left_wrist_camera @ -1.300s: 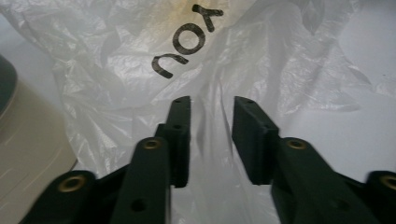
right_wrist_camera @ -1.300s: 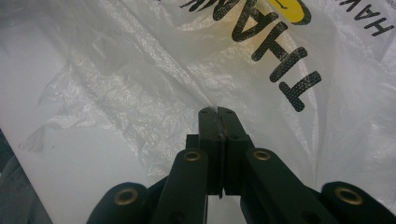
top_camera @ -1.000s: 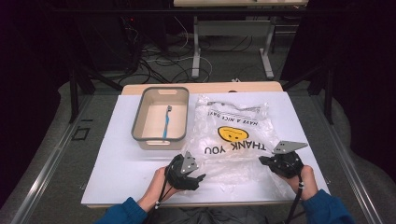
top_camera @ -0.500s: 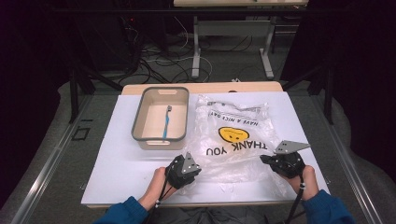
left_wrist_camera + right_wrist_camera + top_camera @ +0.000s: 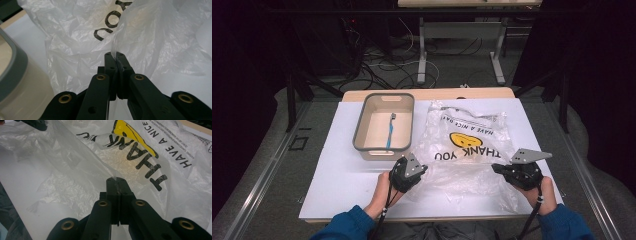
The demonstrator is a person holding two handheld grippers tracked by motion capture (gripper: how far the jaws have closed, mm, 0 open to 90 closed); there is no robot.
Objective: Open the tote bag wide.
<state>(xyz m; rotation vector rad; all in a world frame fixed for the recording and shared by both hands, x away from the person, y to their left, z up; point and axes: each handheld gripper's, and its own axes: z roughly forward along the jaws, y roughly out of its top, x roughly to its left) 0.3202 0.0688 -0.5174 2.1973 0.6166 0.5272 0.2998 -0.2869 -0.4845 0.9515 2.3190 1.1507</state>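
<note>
Bag [image 5: 467, 145] lies flat mid-table, right of the bin [image 5: 384, 127] — thin, floppy, slippery film, so I've got L gripper [image 5: 115, 56] & R gripper [image 5: 116, 181] both pinched shut on its near edge, grip at the hem.

Two black grippers, left gripper [image 5: 408, 170] and right gripper [image 5: 510, 171], each with flat linked jaw arms joined by brass-ringed rivets and small screw holes near the tips. Grey three-cornered plate on top of each. Thin black cable trailing from each one. Blue sleeves [image 5: 343, 225] on both forearms
</note>
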